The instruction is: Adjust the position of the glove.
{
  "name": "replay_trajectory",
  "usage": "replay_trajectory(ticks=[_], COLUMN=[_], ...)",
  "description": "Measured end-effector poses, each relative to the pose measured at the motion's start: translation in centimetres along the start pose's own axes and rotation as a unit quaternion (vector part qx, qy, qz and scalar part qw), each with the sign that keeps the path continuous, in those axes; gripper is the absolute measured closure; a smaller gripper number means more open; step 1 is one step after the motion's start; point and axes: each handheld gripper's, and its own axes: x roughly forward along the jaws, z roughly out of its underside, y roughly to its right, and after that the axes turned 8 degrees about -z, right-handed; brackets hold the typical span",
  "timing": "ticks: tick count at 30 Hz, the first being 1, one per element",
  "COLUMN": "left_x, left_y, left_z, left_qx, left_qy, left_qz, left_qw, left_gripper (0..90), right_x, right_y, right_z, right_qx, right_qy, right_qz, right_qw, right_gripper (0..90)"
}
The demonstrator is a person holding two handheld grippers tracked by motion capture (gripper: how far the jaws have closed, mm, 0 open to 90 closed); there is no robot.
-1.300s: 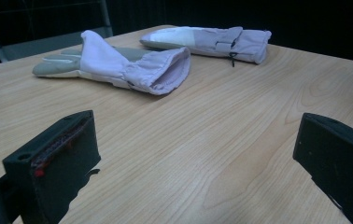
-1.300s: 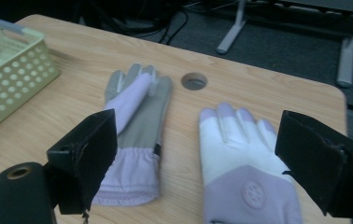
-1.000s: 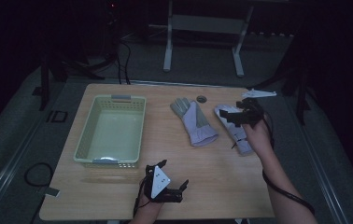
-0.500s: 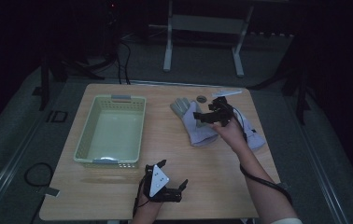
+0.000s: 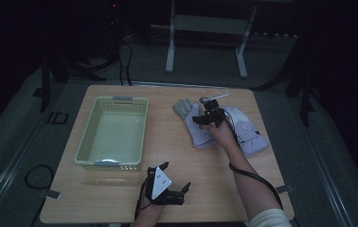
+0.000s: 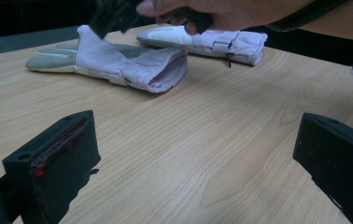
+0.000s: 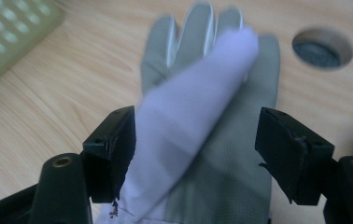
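Note:
Two grey-and-lilac work gloves lie at the back right of the wooden table. The left glove (image 5: 200, 136) (image 6: 118, 65) (image 7: 221, 154) lies flat with a lilac flap folded up over it. The right glove (image 5: 250, 135) (image 6: 212, 39) lies beside it. My right gripper (image 5: 205, 117) (image 7: 195, 144) hovers low over the left glove, open, its jaws on either side of the raised flap. Near the table's front edge my left gripper (image 5: 167, 187) (image 6: 198, 158) rests open, with only bare wood between its jaws.
A pale green plastic basket (image 5: 88, 137) (image 7: 6, 32) stands empty on the left half of the table. A round cable hole (image 5: 204, 100) (image 7: 323, 48) sits behind the gloves. The right forearm (image 5: 248, 175) crosses the front right of the table.
My right gripper has swung left, from over the right glove to over the left glove. The left gripper has stayed where it was.

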Motion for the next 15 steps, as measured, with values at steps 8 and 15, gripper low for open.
replay_trajectory(ticks=[8, 15], left_x=[0.1, 0.1], left_y=[-0.2, -0.2], left_z=[0.0, 0.0], left_qx=[-0.010, -0.011], left_qy=[-0.003, -0.004], left_qz=[0.002, 0.002], left_qw=[0.9999, 0.9999], left_gripper=[0.4, 0.4], right_x=[1.9, 1.8], right_y=[0.6, -0.2], right_z=[1.2, 1.2], right_qx=[0.043, 0.036], right_qy=[-0.037, -0.040], right_qz=[0.006, 0.010], right_qw=[0.9984, 0.9985], right_gripper=[41.3, 67.5])
